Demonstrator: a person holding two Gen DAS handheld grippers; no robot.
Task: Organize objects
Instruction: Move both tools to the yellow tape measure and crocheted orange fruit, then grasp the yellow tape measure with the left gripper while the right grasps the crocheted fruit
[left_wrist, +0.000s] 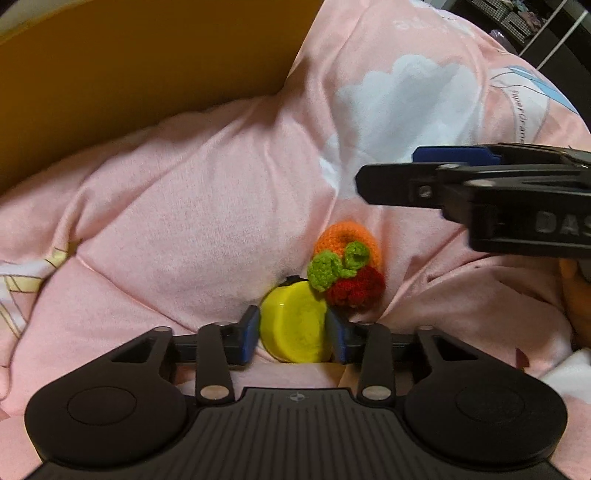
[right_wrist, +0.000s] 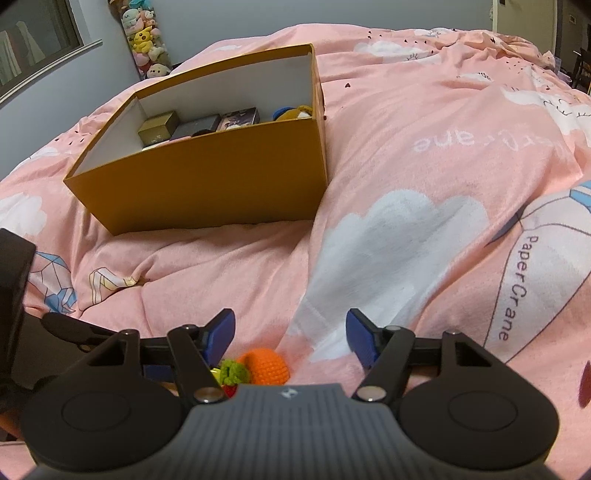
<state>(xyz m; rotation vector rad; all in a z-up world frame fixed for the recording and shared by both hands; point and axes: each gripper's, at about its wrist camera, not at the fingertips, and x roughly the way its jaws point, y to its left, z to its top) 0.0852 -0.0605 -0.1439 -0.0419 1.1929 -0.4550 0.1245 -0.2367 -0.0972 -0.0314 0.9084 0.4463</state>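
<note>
Left gripper (left_wrist: 293, 330) low over pink quilted bedspread with white cloud print (left_wrist: 184, 206), blue pads closed against either side of round yellow plastic container (left_wrist: 293, 325), gripping it. Just beyond and touching the container: crocheted orange fruit with green leaves (left_wrist: 347, 245) and crocheted red fruit (left_wrist: 356, 290), nestled together in a fold of the spread. Right gripper (right_wrist: 291, 336) held above, fingers spread wide with nothing between them; crocheted orange fruit (right_wrist: 266, 365) visible beneath its near edge. Open mustard-yellow cardboard box with white interior (right_wrist: 207, 184) resting on the bedspread well beyond, holding several small boxes, gold and dark, plus possibly a soft toy in the far corner, too hidden to identify.
</note>
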